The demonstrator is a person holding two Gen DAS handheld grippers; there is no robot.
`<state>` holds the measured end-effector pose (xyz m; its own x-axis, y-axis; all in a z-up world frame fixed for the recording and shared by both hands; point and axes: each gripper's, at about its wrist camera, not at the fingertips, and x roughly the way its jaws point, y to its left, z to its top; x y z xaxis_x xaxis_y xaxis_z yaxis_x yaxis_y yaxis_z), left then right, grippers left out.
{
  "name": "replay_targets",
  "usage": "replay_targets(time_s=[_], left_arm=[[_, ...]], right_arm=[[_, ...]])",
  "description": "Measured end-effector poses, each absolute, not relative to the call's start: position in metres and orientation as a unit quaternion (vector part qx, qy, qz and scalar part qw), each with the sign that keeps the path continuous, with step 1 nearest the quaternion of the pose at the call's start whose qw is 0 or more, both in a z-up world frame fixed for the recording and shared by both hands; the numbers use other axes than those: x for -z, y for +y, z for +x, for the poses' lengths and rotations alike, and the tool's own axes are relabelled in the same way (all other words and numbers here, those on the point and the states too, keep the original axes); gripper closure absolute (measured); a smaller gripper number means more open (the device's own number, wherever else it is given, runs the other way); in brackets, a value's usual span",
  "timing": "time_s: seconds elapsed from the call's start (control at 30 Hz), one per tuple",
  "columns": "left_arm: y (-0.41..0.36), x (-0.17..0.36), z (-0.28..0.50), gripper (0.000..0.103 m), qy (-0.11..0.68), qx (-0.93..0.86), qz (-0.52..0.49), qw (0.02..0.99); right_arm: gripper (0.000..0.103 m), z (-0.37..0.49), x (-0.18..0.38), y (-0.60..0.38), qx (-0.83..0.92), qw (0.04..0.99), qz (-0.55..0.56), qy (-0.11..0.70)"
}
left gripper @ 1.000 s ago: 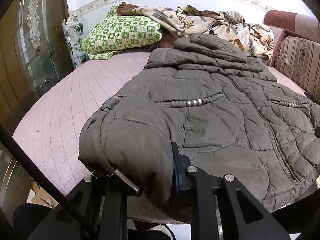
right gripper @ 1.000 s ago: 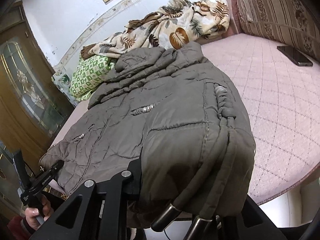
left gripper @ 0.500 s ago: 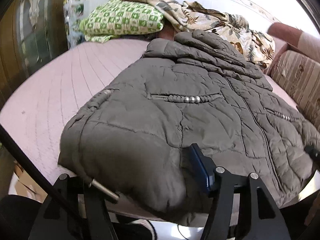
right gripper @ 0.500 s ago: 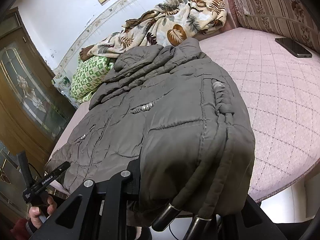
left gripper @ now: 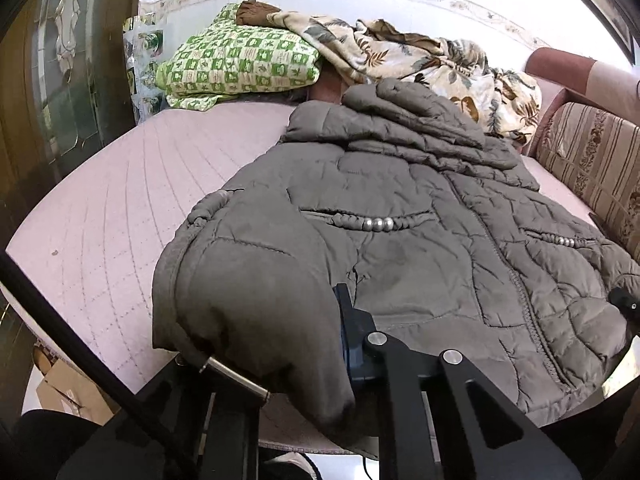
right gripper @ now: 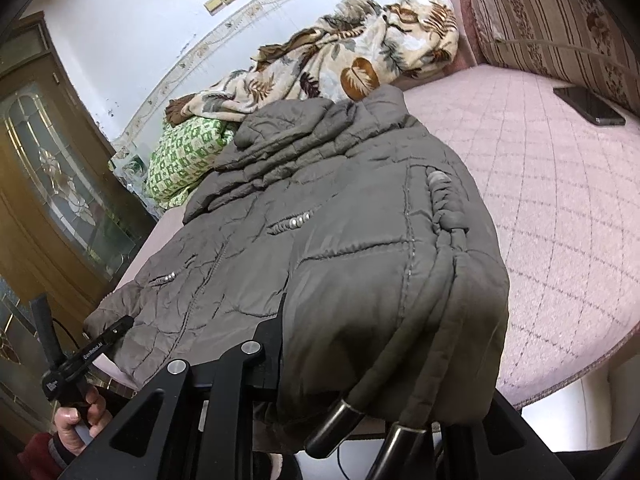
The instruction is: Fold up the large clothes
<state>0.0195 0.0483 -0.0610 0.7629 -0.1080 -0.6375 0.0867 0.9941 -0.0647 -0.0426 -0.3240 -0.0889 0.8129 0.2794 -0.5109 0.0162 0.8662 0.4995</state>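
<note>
The jacket (left gripper: 400, 248) lies spread flat on the bed (left gripper: 120, 200), so no fold is made yet. My left gripper (left gripper: 276, 344) pinches one hem corner, and my right gripper (right gripper: 360, 364) pinches the other; the whole fold remains.

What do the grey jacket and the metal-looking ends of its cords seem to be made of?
The grey jacket looks like a thin matte synthetic shell, perhaps nylon or polyester, over soft padding: stitched quilting lines, puffy panels and fine wrinkles show. The cord ends look like smooth dark metal tubes with a dull sheen, though plated plastic is possible.
</note>
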Motion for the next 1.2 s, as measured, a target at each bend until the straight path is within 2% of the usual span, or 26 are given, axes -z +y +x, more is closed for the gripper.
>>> replay_targets(time_s=[0.8,1.2], left_arm=[[0.05,0.014,0.007,0.088,0.294,0.059,0.002,0.954],[0.045,-0.026,0.03,0.088,0.262,0.062,0.01,0.963]], right_arm=[[0.079,-0.056,0.048,-0.327,-0.104,0.933,0.219,0.265],[0.079,-0.037,0.005,-0.337,-0.117,0.945,0.209,0.224]])
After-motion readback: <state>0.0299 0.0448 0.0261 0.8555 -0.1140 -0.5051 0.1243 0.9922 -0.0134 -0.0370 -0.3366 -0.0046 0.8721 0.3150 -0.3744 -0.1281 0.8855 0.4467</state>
